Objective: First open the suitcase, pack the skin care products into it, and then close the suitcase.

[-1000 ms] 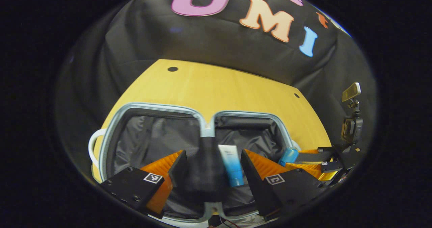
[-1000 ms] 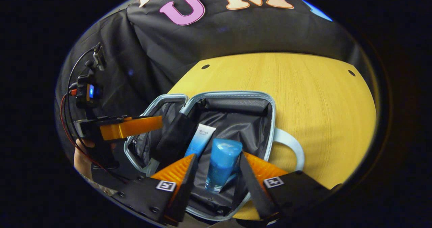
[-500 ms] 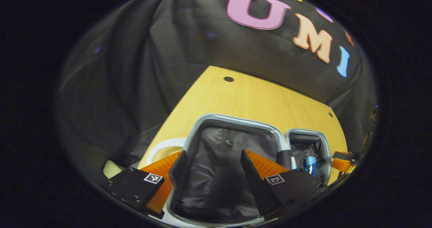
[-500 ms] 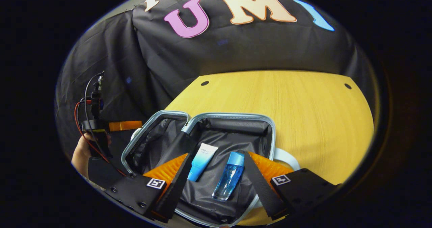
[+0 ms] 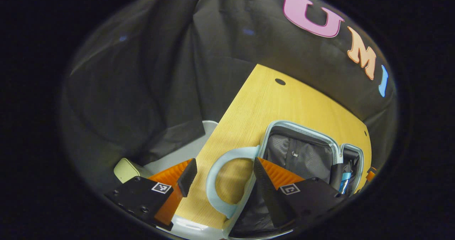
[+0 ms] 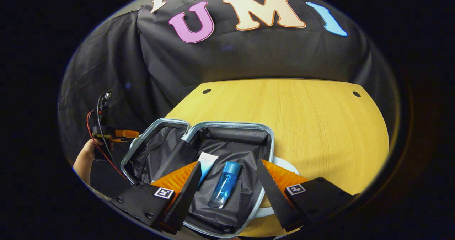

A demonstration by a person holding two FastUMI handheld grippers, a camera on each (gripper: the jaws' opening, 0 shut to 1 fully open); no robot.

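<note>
The right gripper (image 6: 227,183) has let go of the blue bottle (image 6: 224,184), which now lies in the open suitcase (image 6: 227,135) beside the tube (image 6: 205,163); fingers apart. The left gripper (image 5: 220,177), also apart, has swung to the handle (image 5: 222,177), so closing seems next.

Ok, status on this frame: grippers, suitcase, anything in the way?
Left gripper open, fingers either side of suitcase handle. Right gripper open, empty. Suitcase lies open; blue bottle and tube inside. Nothing blocking the lid.
</note>
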